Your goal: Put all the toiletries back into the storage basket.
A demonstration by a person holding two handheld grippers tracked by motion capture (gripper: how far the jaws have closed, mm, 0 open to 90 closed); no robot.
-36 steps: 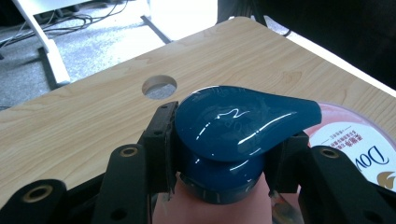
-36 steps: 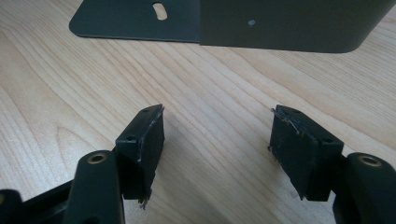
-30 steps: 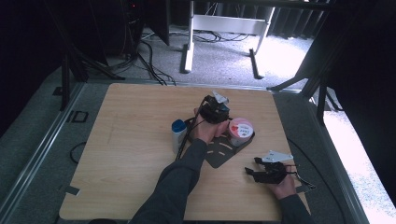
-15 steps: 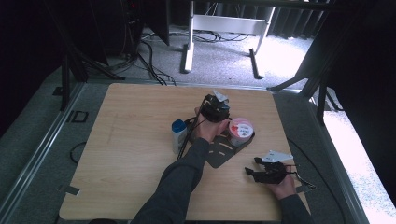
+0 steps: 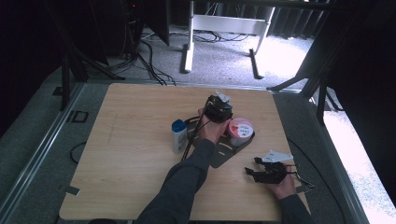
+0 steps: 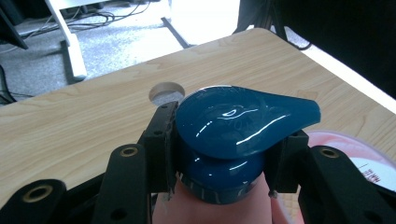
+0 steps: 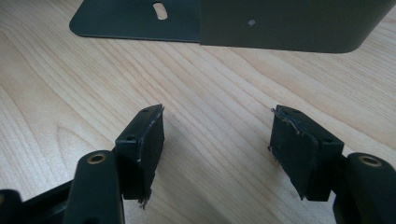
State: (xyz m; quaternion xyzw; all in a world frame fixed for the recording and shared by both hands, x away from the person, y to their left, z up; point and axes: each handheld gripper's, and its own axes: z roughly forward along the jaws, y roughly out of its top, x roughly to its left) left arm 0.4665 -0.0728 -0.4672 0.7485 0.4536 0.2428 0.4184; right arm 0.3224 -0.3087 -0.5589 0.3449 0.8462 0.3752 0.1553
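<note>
The wooden table (image 5: pixel 126 154) took up most of the high view, w/ a round cable hole (image 6: pixel 166 93) in its top seen from the left gripper view. On it lay a flat dark metal plate (image 5: pixel 223 154), slotted, right of centre; its edge also showed in the right gripper view (image 7: pixel 289 23). A white bottle w/ a blue cap (image 5: pixel 179 136) stood upright just left of the person's left forearm (image 5: pixel 187 182). A pink-lidded tub (image 5: pixel 240 131) sat on the plate, just right of the left hand. The left gripper (image 5: pixel 218 111) was at the table's middle; its jaws were clamped on the neck of a blue pump head (image 6: pixel 233 126) atop a pink bottle (image 6: pixel 215 212), both pads pressing, approx. half closed. The pump spout pointed right in the left gripper view, tub rim (image 6: pixel 369 158) just beside it. The right gripper (image 7: pixel 215 154) rested low over the table near the front right corner, well apart from the tub; jaws wide apart, nothing between them, bare wood below.
</note>
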